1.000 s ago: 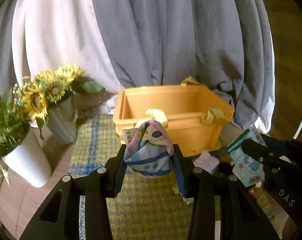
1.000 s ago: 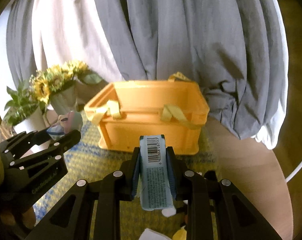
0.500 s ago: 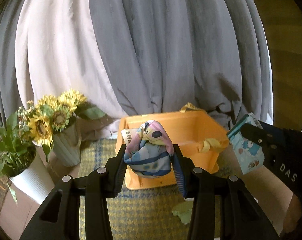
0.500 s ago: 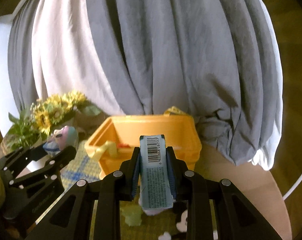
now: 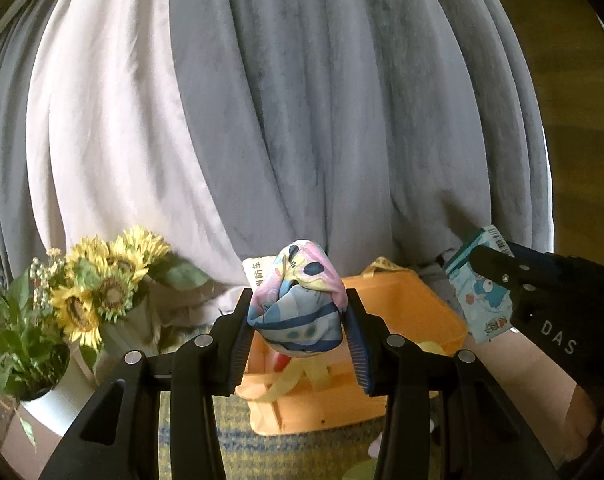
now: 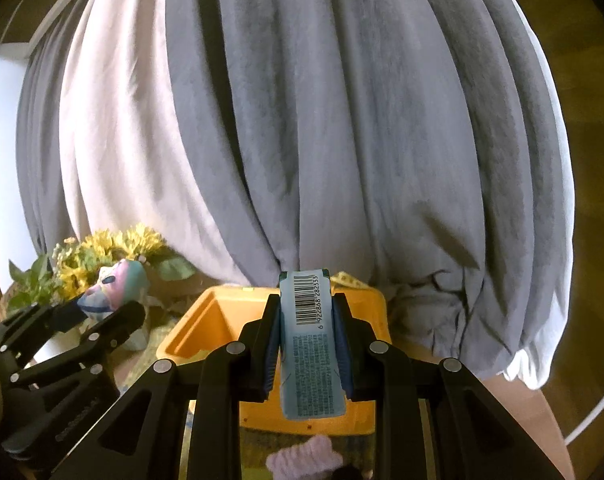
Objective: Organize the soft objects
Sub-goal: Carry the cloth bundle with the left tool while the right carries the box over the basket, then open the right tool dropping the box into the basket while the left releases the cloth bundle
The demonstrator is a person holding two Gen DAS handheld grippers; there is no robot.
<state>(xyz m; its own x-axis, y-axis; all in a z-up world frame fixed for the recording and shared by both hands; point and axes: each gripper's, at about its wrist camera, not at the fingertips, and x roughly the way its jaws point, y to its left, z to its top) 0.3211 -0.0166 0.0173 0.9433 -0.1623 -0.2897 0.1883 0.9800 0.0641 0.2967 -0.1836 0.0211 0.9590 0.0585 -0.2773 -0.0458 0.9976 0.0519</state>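
Note:
My left gripper (image 5: 298,312) is shut on a crumpled pink and blue patterned cloth bundle (image 5: 296,304), held above the near side of the orange crate (image 5: 418,312). My right gripper (image 6: 306,320) is shut on a light blue tissue pack (image 6: 308,344) with a barcode on top, also raised in front of the orange crate (image 6: 206,320). In the left wrist view the right gripper (image 5: 498,276) shows at the right with the tissue pack (image 5: 478,308). The left gripper (image 6: 102,308) with its cloth bundle (image 6: 118,286) appears at the left of the right wrist view.
Sunflowers in a grey vase (image 5: 110,288) and a green plant in a white pot (image 5: 54,396) stand left of the crate. Grey and white curtains (image 5: 302,120) hang behind. A woven yellow-blue mat (image 5: 286,456) lies under the crate. A fluffy pink piece (image 6: 302,460) lies before it.
Both grippers have risen and tilted upward with their loads still held, so the crate now sits lower in both views and more curtain shows.

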